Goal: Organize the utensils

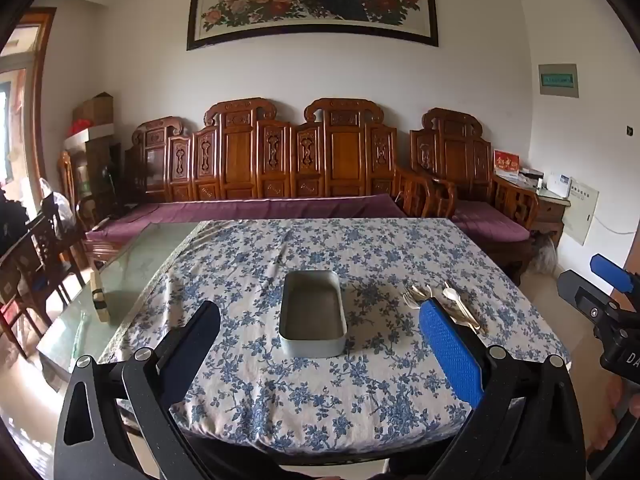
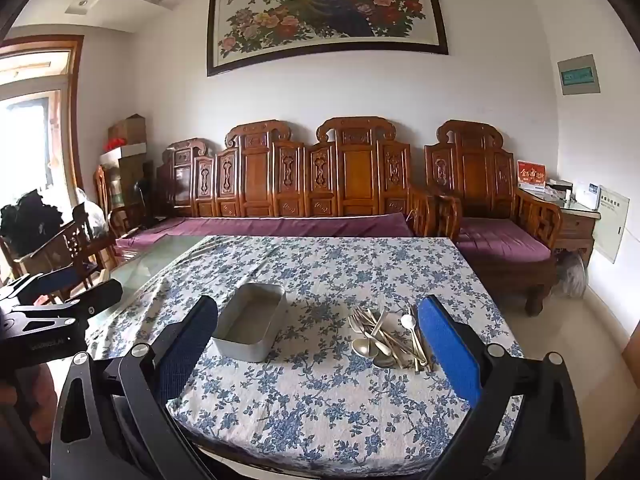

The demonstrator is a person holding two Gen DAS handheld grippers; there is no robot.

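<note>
An empty grey rectangular metal tin (image 1: 312, 346) (image 2: 242, 350) stands in the middle of the blue-flowered tablecloth (image 1: 320, 408) (image 2: 320, 392). To its right lies a loose pile of silver spoons and forks (image 2: 384, 336) (image 1: 456, 304); in the left wrist view a blue finger partly hides it. My left gripper (image 1: 320, 308) hovers near the table's front edge facing the tin, open with nothing between its fingers. My right gripper (image 2: 318, 306) hovers beside it, open and empty, with the pile just inside its right blue finger (image 2: 448, 348). Each gripper shows at the other view's edge (image 1: 596, 284) (image 2: 80, 284).
The cloth covers only the right part of a glass-topped table (image 1: 132, 268); a small wooden brush (image 1: 100, 298) lies on the bare glass. A carved wooden sofa with purple cushions (image 1: 280, 168) runs behind the table. Wooden chairs (image 1: 36, 264) stand at the left.
</note>
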